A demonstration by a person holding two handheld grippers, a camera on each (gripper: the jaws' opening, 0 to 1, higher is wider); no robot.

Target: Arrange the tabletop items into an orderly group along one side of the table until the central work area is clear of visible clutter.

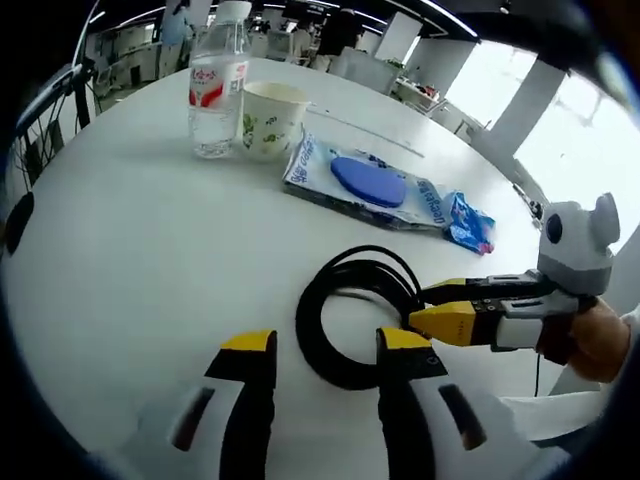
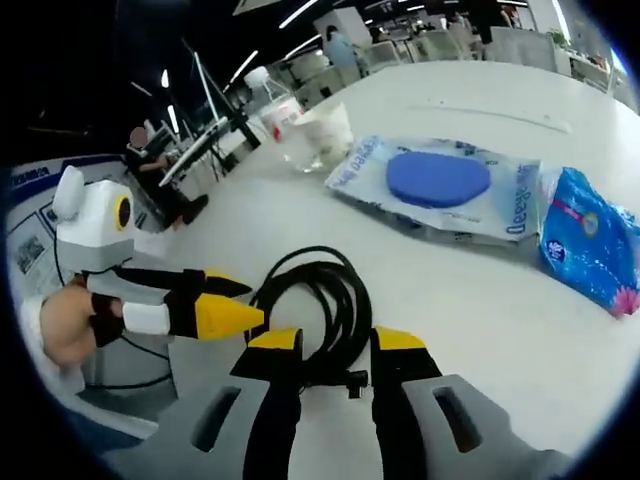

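Items lying on a white round surface (image 1: 120, 250):

- One black cable (image 1: 352, 312), coiled into a loose loop, glossy, sitting near the surface's close edge, apart from the other items.
- One clear plastic water bottle (image 1: 217, 85) with a red-and-white label and white cap, standing upright.
- One paper cup (image 1: 270, 118), pale with green leaf print, standing upright just beside the bottle.
- One flat clear packet (image 1: 365, 185) with blue print, holding a blue oval pad, lying near the cup.
- One small blue tissue pack (image 1: 470, 222), lying just beside the packet's end.

Grippers, two, yellow-tipped:

- Left gripper (image 1: 325, 345): jaws standing moderately apart, one tip reaching over the coil's rim, nothing clamped; whether it is touching the cable cannot be told.
- Right gripper (image 2: 335, 345): in the right gripper view its jaws are standing narrowly apart with the coil's near strands running between them; in the left gripper view it is entering from the right with the tips at the coil.
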